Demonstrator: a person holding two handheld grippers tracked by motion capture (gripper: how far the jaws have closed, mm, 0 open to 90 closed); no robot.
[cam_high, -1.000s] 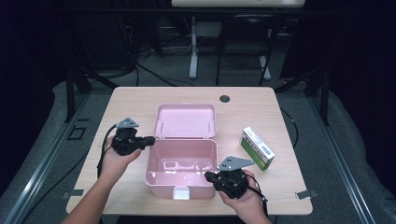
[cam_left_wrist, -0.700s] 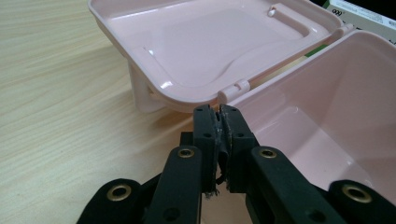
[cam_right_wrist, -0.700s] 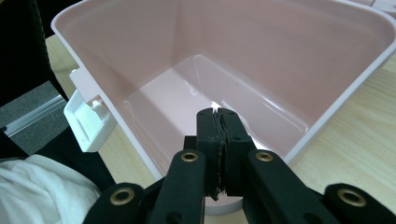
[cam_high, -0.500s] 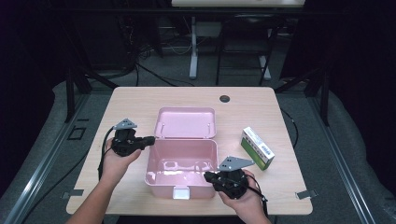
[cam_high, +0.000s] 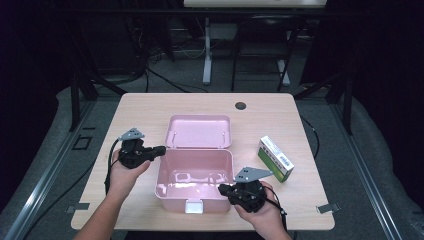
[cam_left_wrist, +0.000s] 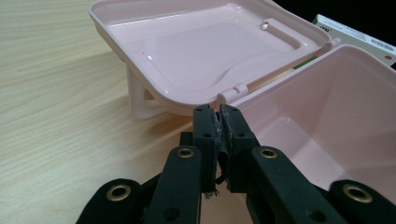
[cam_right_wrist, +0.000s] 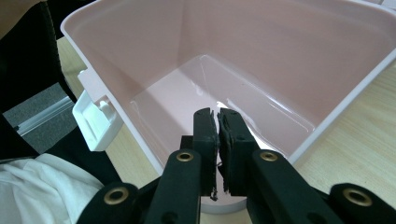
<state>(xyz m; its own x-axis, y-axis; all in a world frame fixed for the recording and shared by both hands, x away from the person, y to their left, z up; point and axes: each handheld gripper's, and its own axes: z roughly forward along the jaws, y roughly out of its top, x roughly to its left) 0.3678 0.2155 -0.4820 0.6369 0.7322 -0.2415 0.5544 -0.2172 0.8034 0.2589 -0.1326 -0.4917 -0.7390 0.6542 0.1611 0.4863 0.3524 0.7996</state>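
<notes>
The lunch box (cam_high: 195, 170) is pale pink throughout, lid included, with a white latch (cam_high: 194, 206) at 6 o'clock. At its 3 o'clock lies a green-and-white carton (cam_high: 275, 158). The bench (cam_high: 150, 107) is light wood grain; both grippers' jaws are black.

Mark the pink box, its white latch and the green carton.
pink box (cam_high: 194, 172): high view, inner floor of the base.
white latch (cam_right_wrist: 95, 120): right gripper view, front face of the clasp.
green carton (cam_high: 275, 157): high view, top face.

Bare table (cam_high: 150, 107) around open pink box (cam_high: 196, 175)
</notes>
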